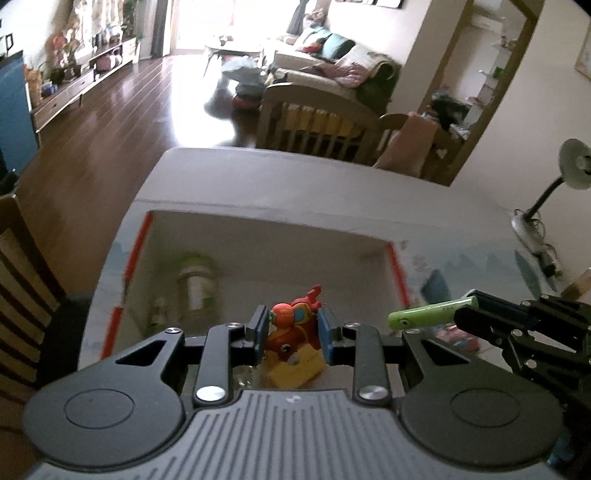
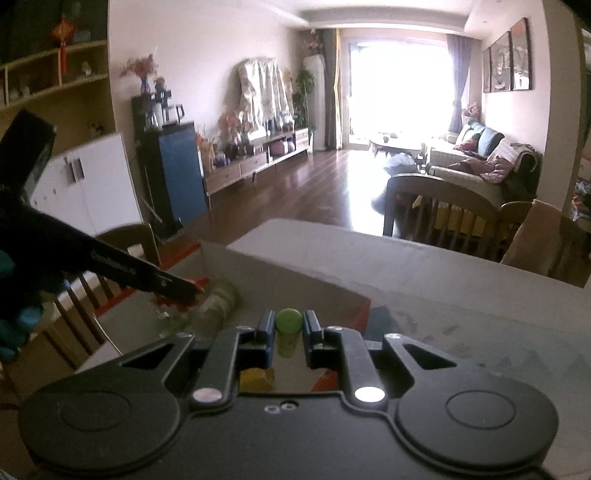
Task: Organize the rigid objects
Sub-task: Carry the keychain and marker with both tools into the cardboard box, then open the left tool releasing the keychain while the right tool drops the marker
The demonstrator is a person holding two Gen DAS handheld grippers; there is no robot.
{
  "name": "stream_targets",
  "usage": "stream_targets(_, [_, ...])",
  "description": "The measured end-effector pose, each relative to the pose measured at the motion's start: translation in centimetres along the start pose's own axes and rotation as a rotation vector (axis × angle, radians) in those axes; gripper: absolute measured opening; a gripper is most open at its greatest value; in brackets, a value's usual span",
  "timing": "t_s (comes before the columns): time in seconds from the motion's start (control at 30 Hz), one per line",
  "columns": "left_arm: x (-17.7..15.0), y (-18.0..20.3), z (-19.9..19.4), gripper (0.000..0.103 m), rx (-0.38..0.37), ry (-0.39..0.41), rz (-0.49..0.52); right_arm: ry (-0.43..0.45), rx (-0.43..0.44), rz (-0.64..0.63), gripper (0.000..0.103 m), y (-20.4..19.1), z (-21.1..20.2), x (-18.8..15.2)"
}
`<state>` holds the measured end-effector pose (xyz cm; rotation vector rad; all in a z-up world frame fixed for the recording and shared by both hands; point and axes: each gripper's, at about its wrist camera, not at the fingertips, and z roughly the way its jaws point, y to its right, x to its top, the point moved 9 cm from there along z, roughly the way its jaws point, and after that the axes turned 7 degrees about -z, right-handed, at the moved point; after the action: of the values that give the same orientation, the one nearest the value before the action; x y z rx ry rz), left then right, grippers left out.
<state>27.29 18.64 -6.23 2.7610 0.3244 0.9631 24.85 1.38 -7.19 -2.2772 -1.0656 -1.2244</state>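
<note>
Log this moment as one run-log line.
left gripper: shut on red toy | right gripper: shut on green tube | both above box

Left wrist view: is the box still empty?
No. A pale bottle with a green cap already lies on the floor of the box, near its left wall.

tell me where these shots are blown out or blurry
Left wrist view: the balcony doorway is blown out, glare streaks the wood floor, and the bottle in the box smears with motion blur. Right wrist view: the window clips to white, and the left tongs blur.
</note>
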Motion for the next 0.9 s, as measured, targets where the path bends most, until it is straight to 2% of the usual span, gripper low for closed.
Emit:
stream_targets(0.3, [-0.5,-5.4,3.0,0.028,0.067,-0.058,-0.007,-0.112,-0.069,-0.101,0.014,-2.9,5.1,-2.1])
stream_targets(0.6, [-1.1,-6.7,6.0,0.028,0.09,-0.106,0.06,-0.202,-0.077,-0.132,0.014,-4.3,7.2,-4.1])
stream_targets(0.9, [-2.8,-7.3,7.3,0.028,0.065,-0.149,0.067,-0.27,-0.026,-0.103,0.016,-5.3,7.0,-5.5])
